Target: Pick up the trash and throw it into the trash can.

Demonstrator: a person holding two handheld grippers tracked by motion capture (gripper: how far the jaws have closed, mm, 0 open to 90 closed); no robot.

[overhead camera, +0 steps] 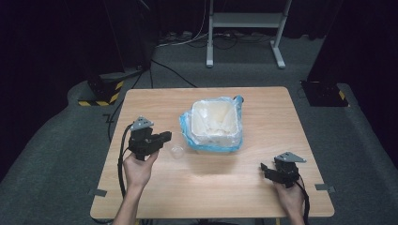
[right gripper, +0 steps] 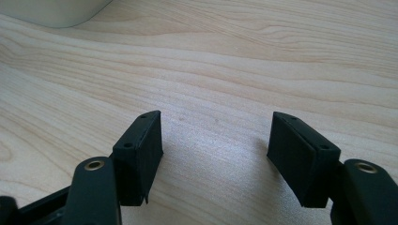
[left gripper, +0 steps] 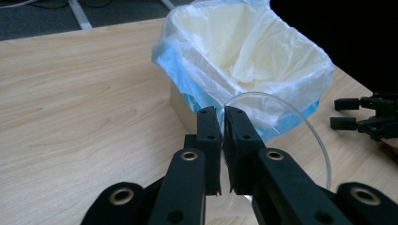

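The left hand-held gripper is clenched on the rim of a clear plastic cup, held above the table just beside the bin at its left. The cup is thin and transparent; its lower part is cut off behind the jaws and hard to trace. The bin is square, lined with a crinkled white and blue bag. The right hand-held gripper rests released near the table's right front edge, nothing between its jaws. Bare wood-grain surface lies open between both hands.
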